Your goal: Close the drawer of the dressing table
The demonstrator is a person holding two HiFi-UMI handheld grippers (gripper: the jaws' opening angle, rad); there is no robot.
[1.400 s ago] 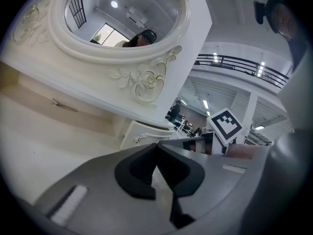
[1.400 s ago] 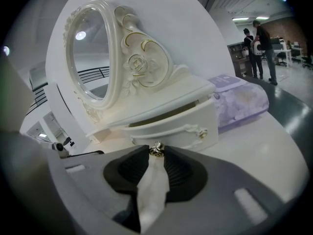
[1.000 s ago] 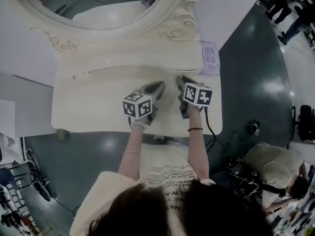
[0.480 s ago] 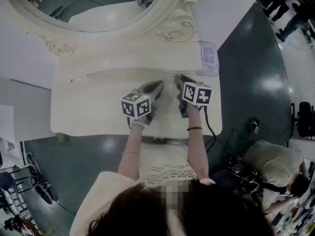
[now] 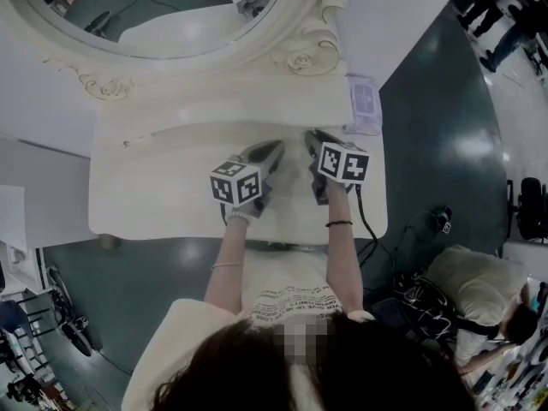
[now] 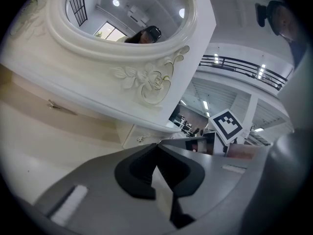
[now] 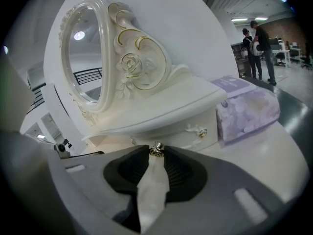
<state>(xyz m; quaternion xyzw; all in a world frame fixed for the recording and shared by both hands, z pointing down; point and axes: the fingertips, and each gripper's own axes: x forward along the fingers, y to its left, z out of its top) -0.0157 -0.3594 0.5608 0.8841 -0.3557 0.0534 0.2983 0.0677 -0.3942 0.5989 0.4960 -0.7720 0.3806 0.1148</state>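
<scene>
The white dressing table [image 5: 154, 187] has a low tier of small drawers [image 7: 186, 133] under its oval mirror [image 5: 171, 7]. My right gripper [image 5: 313, 137] points at that tier. In the right gripper view its jaws [image 7: 156, 153] close on a small metal drawer knob [image 7: 156, 150] at their tips. A second, ornate handle [image 7: 198, 130] sits further right on the drawer front. How far the drawer stands out I cannot tell. My left gripper [image 5: 276, 149] hovers beside the right one above the tabletop. Its tips [image 6: 157, 145] meet with nothing between them.
A purple tissue pack [image 5: 364, 101] lies at the table's back right corner, also seen as a flowered pack [image 7: 247, 109] right of the drawers. A thin metal handle [image 6: 61, 107] shows on the left drawer front. Dark floor, cables and a bag [image 5: 471, 289] lie right of the table.
</scene>
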